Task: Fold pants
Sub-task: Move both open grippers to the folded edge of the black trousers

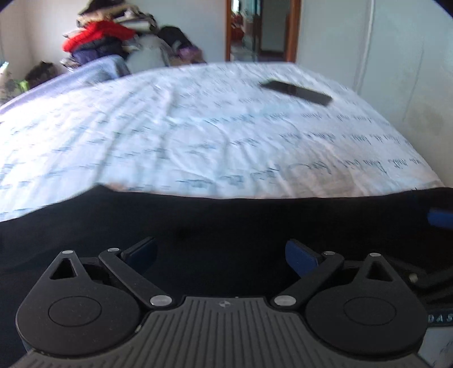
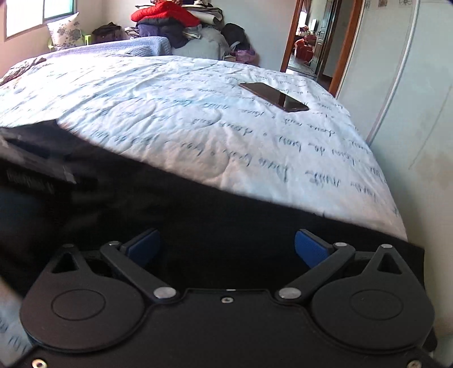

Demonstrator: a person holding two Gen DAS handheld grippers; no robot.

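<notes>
Left wrist view: left gripper [image 1: 220,254] sits low over the black pants [image 1: 226,223], jaws spread wide apart, nothing between the blue pads [image 1: 300,259]. Pants lie as a dark band across the near edge of the bed [image 1: 198,136], spanning the frame from left to right; their far edge runs roughly level, rising a bit at the left. Beyond them, the white quilt with blue handwriting print (motion-blurred here). Far left, a pile of clothes [image 1: 104,39] topped by a red jacket. Right of centre, a dark phone [image 1: 297,92] lies flat on the quilt, well apart from the pants. Behind it, a wooden-framed doorway [image 1: 262,29]. At the far right edge, a blue pad of the other gripper [image 1: 440,218] shows above the pants.

Right wrist view: at left, part of the other gripper's body [image 2: 31,167], blurred, over the pants [image 2: 226,226]. Right gripper [image 2: 228,250] is also over the dark fabric, jaws wide apart, blue pads [image 2: 310,250] holding nothing. Pants edge slants down from upper left to lower right across the quilt [image 2: 170,119]. Back left, a window [image 2: 36,14] and a floral pillow [image 2: 66,34]; clothes pile [image 2: 170,19] in the middle back; phone [image 2: 273,96] right of centre on the quilt; doorway [image 2: 314,42] and a pale wall panel [image 2: 410,99] at right.
</notes>
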